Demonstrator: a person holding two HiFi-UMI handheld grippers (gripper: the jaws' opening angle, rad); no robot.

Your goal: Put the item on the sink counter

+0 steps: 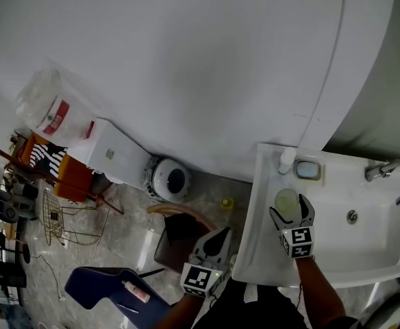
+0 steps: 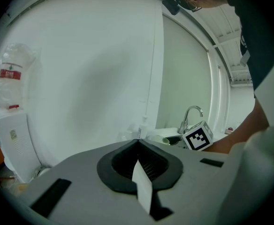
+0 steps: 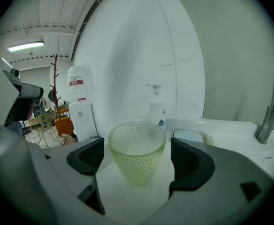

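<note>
1. The pale green, dimpled, see-through tumbler stood upright on the white sink counter. It was on the flat stretch to the left of the basin, and its base rested on the surface.
2. Just behind it were a white pump soap bottle and a small soap dish. The curved chrome tap was well apart on the far side of the basin.
3. The right gripper reached over the counter with its dark pads either side of the tumbler. Its jaws were spread, and a sliver of counter showed between each pad and the tumbler wall, so it gripped nothing.
4. The left gripper was clenched, pad against pad, with nothing between. The head view showed it off the counter's left edge, above the floor, taking no part.
5. Judged from this, the main part of the task looked done: the tumbler was on the counter and bearing its own weight.
6. What seemed left was drawing the right gripper straight back, so that neither pad clipped the tumbler's rim. It looked light and narrow at the foot, so a sideways nudge could tip it towards the basin.
</note>
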